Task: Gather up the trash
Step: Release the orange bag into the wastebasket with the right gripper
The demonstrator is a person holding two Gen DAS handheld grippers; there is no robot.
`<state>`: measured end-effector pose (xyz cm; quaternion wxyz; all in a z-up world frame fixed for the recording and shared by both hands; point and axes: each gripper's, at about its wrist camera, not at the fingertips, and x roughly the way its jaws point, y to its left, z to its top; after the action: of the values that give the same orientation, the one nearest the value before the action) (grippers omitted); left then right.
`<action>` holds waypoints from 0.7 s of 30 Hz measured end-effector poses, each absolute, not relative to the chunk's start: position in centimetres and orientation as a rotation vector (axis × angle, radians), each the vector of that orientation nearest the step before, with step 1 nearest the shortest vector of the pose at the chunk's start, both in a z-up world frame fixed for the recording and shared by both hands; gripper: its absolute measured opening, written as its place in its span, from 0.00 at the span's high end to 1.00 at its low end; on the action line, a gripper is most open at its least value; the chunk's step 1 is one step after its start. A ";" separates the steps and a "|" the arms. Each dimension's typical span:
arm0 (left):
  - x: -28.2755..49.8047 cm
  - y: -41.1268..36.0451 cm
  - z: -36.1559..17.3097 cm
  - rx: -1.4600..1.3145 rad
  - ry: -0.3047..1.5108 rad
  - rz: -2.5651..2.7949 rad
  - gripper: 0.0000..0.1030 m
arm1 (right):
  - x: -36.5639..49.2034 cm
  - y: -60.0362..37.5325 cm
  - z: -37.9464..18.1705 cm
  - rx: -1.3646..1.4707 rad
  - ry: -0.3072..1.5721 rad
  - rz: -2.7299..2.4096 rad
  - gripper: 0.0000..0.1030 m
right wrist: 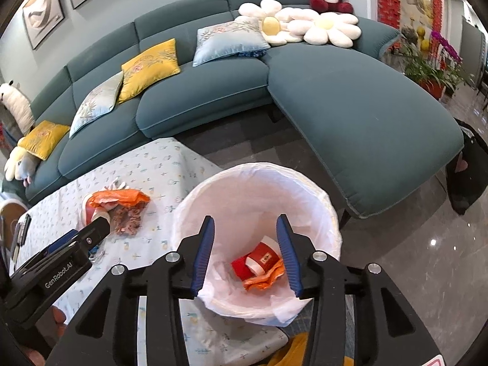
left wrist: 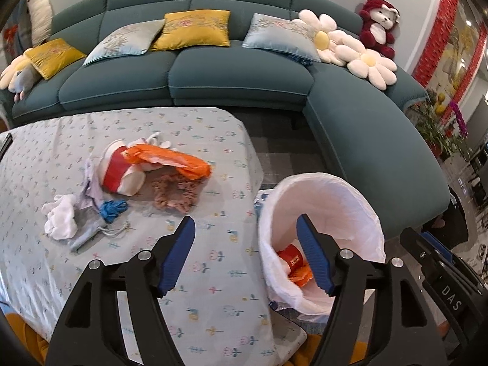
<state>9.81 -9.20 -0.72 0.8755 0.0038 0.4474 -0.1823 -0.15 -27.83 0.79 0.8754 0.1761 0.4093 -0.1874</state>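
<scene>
- Two grippers are showing, and both are standing wide open and holding nothing.
- The right gripper (right wrist: 245, 254) is hanging over the mouth of the trash bin (right wrist: 305, 180), which is lined with a white bag and is sitting on the floor just beside the worktop (left wrist: 213, 128).
- Inside the bin, a red cup (right wrist: 259, 259) and a bit of orange wrapper (right wrist: 265, 280) are lying at the bottom.
- The left gripper (left wrist: 245, 254) is hanging over the near edge of the worktop, so it is looking like the nearer one to the trash that is left.
- That pile is lying ahead of the left gripper and off to its left: an orange bag (left wrist: 174, 160) with its long side running left to right, a red and white cup (left wrist: 122, 174) tipped on its side, white tissues (left wrist: 61, 216), a blue scrap (left wrist: 114, 209) and a pinkish frilly thing (left wrist: 174, 195).
- Bare cloth is lying between the left gripper and the pile, so the way in is looking open.
- The bin is sitting close to the worktop's right edge, so a carry across is looking short.
</scene>
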 end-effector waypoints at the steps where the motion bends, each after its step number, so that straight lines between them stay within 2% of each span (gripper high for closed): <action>1: 9.9 -8.6 -0.7 0.001 0.935 -0.371 0.36 | 0.0 -27.4 0.9 0.361 0.856 -0.385 0.58; 5: 10.1 -6.1 -0.6 -0.022 0.930 -0.331 0.31 | 0.7 -25.4 1.3 0.334 0.859 -0.361 0.54; 21: 11.4 5.2 -1.0 -0.124 0.930 -0.147 0.24 | 3.8 -16.6 2.1 0.238 0.884 -0.230 0.50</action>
<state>11.40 5.20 -0.98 0.8894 -0.0595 0.4476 -0.0709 3.78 -16.61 2.09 0.8907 0.1145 0.4258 -0.1107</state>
